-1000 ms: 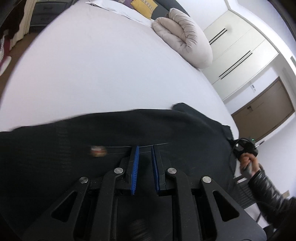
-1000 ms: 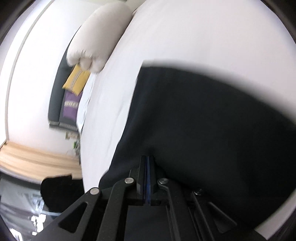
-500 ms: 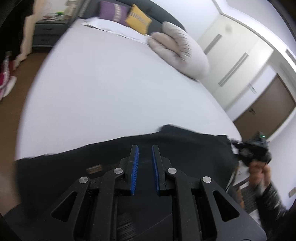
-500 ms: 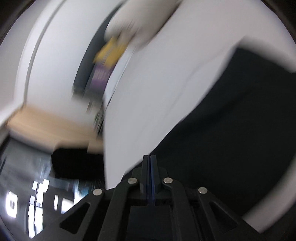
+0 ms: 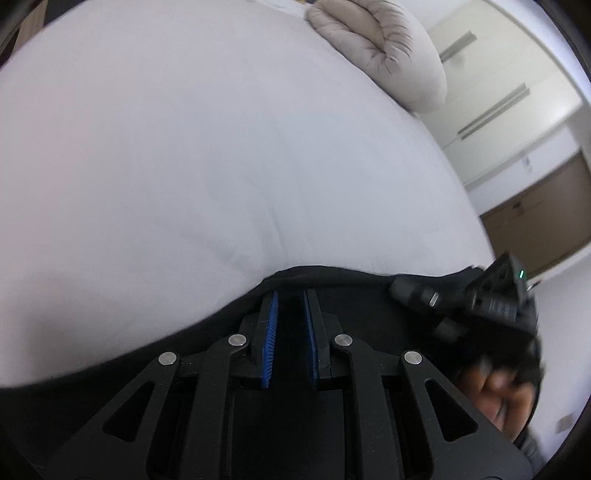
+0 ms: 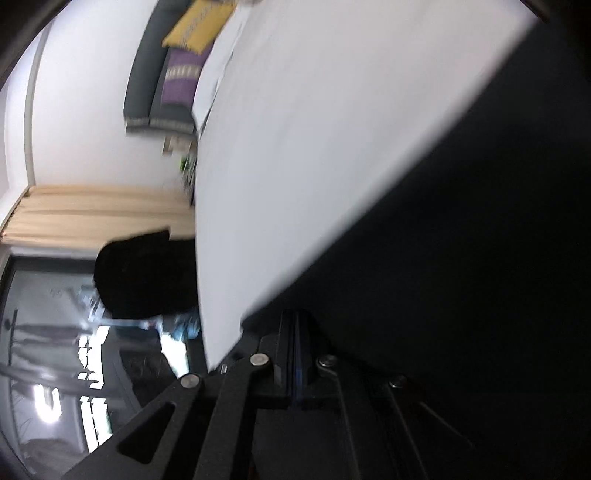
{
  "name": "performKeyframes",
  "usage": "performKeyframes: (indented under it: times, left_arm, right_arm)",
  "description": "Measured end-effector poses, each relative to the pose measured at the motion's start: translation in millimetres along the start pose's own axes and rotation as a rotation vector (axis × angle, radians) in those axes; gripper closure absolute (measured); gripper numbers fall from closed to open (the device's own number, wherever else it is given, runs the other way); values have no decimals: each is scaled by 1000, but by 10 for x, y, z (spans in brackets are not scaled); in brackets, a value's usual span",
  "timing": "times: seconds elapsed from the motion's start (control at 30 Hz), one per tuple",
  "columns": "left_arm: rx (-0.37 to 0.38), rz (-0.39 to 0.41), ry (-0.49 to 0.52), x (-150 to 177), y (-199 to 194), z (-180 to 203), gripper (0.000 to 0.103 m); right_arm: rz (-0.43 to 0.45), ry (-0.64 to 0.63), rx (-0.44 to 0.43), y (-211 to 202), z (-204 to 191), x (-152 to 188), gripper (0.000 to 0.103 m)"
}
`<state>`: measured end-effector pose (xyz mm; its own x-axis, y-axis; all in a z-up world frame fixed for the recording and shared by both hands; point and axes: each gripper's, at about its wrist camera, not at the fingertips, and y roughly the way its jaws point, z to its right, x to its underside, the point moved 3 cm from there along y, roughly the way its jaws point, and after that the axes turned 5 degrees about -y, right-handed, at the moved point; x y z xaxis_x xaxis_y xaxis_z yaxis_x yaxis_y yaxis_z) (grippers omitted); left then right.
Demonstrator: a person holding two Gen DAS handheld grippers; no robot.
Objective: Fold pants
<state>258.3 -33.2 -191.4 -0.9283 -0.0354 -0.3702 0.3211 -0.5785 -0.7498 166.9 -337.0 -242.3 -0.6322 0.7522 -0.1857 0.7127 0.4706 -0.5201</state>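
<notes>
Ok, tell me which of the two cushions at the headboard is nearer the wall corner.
The purple cushion. It leans on the dark headboard closer to the corner, while the yellow cushion sits beyond it.

The pants (image 5: 369,306) are black and plain on the white bed (image 5: 221,166). In the upper left, a yellow cushion (image 6: 197,24) with pale stripes lies above a purple cushion (image 6: 181,77) with a pale patterned band; the duvet (image 5: 388,48) is beige.

No writing, label, brand or number can be read in either view. The small white sheet (image 5: 527,163) fixed to the pale wall beside the brown wooden door (image 5: 543,218) is too small and blurred to make out. The yellow cushion (image 6: 197,23) and the purple cushion (image 6: 180,79) bear only pale woven bands, not letters. The black device (image 5: 506,295) held in the person's hand shows a small green light, no characters.
</notes>
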Motion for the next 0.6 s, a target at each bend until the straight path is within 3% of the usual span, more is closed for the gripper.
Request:
performKeyframes:
  times: [0.03,0.13,0.23,0.3,0.37,0.47,0.53,0.6]
  left_arm:
    - [-5,8,13,21,-11,18,89]
    - [38,59,-4,43,-164,-17,89]
    - [-2,125,4,112,-481,-60,89]
    - [-20,115,7,193,-612,-26,89]
    - [32,89,26,383,-779,95,89]
    - [29,9,67,759,-802,280,89]
    - [-28,-20,98,974,-766,253,89]
    - [7,-25,36,1080,-749,116,89]
  right_arm:
    - [39,18,12,-225,145,-34,103]
    - [210,63,153,-832,357,-303,103]
    - [291,114,169,-1399,440,-265,100]
    - [258,71,89,-1571,295,-44,98]
    - [133,7,1,-1390,1,338,98]
    - [-40,-101,-33,-1009,-212,888,98]
    - [-94,-48,23,-889,40,1021,99]
    - [-45,86,-68,-999,333,962,103]
